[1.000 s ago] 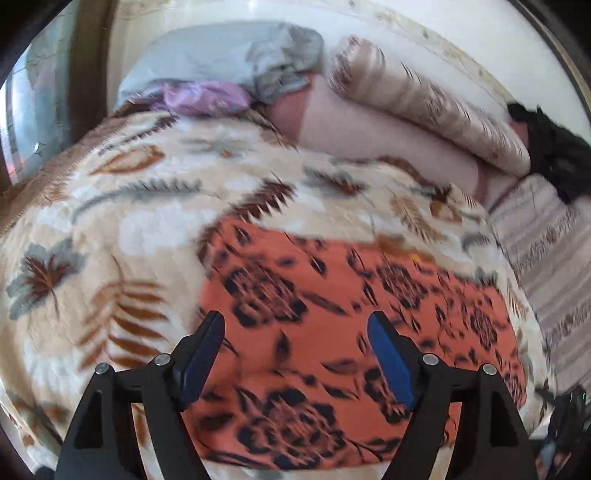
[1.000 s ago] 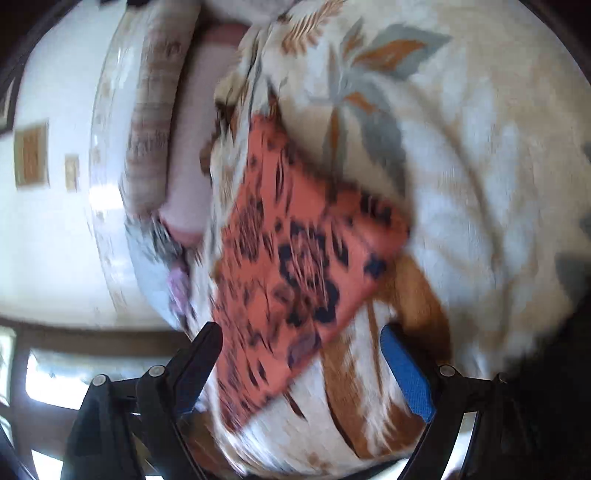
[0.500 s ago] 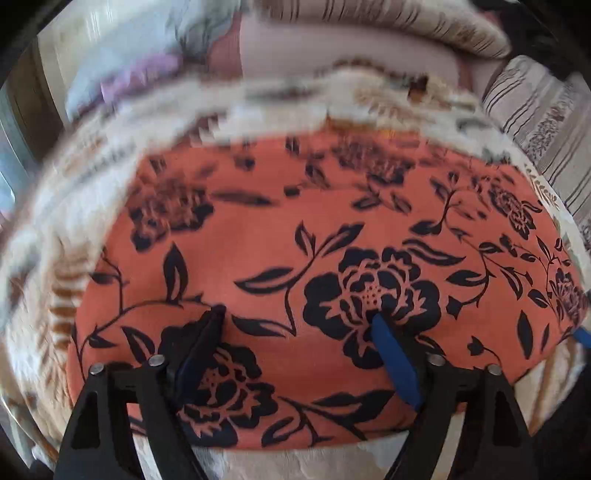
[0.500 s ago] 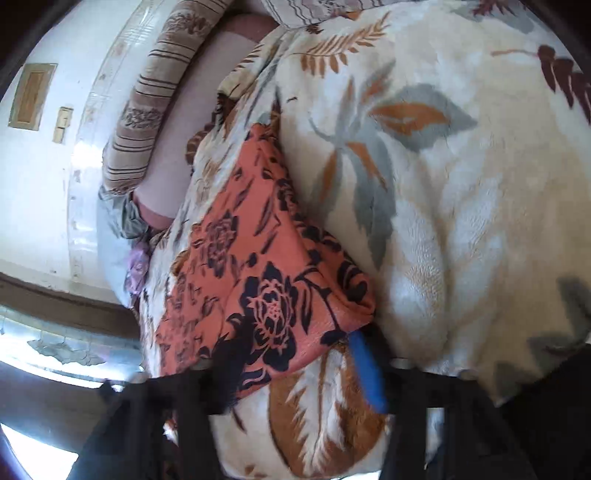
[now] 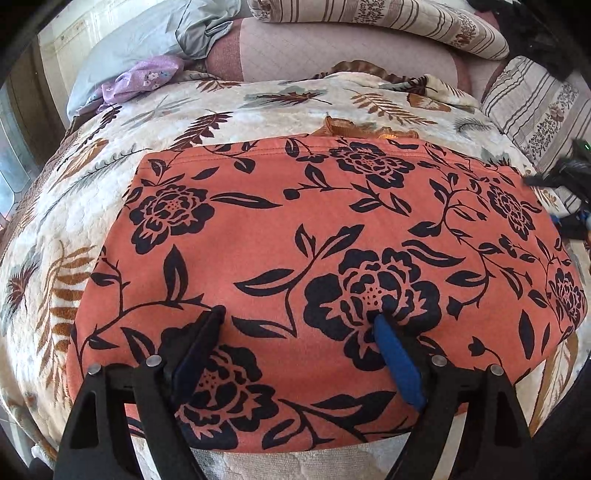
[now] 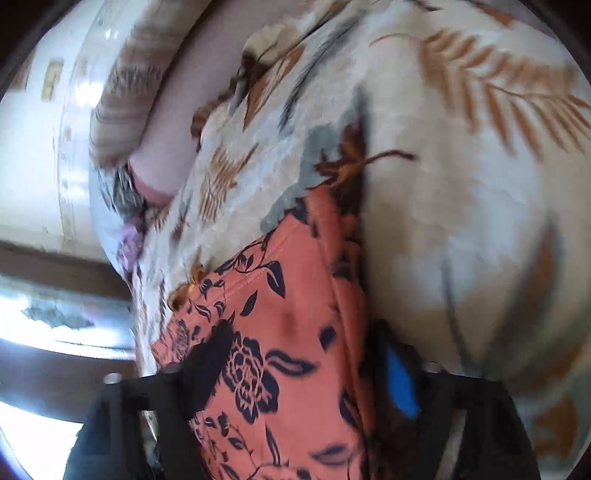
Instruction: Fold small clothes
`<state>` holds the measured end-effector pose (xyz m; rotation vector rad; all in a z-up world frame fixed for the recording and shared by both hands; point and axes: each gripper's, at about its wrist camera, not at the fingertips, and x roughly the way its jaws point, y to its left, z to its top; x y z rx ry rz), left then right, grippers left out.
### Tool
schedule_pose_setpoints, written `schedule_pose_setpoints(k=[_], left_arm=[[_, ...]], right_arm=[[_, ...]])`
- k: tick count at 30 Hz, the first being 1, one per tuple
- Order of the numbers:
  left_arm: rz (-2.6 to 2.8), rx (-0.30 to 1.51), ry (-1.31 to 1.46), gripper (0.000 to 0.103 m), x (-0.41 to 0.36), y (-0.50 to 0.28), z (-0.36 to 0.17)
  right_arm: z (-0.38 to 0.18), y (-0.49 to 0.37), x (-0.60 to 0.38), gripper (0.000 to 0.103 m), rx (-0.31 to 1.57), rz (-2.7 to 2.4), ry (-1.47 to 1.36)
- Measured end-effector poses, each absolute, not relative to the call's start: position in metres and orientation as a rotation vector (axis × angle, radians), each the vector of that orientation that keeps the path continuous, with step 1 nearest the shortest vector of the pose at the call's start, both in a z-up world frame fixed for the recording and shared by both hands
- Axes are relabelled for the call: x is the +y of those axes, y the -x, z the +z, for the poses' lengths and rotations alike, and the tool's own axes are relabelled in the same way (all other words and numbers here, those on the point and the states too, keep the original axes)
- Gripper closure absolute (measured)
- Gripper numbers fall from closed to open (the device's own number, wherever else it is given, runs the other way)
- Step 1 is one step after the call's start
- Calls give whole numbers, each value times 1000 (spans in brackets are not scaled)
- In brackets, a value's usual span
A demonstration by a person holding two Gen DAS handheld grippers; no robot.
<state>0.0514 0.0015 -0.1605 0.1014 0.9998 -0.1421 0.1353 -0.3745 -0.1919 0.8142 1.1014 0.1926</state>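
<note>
An orange garment (image 5: 332,236) with black flowers lies flat on a leaf-patterned blanket (image 5: 110,177) on the bed. My left gripper (image 5: 300,315) is open, and both fingertips rest on the garment's near part with cloth spanning the gap. My right gripper (image 6: 304,343) is at the garment's (image 6: 280,332) right end. Its jaws are closing with the cloth edge between them, and the blurred view shows the pads still apart. In the left wrist view it appears as a dark blur (image 5: 565,206) at the right edge.
Striped pillows (image 5: 406,22) and a pink bolster (image 5: 332,55) line the far side of the bed. A grey cloth (image 5: 155,37) and a small purple floral piece (image 5: 144,77) lie at the far left. A window (image 6: 55,325) is beside the bed.
My left gripper came down onto the garment and then stayed still. My right gripper swung across the blanket to the garment's end, and the cloth now lies between its fingers.
</note>
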Motion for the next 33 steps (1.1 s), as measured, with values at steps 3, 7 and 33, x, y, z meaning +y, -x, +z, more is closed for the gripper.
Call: schedule_pose_setpoints(k=[3,7,33], left_arm=[[-151,998,-93,17,4,-51,-160],[-154,1002,-95,16,4,-51,-159],[-151,1031,-101,14,-2,-30,-160]], right_arm=[[-197,-144,-376,89,1125,129,-783],[-196,-134,-380,69,1061,42,-821],[-215,67,-323,7,917,159,-1167]])
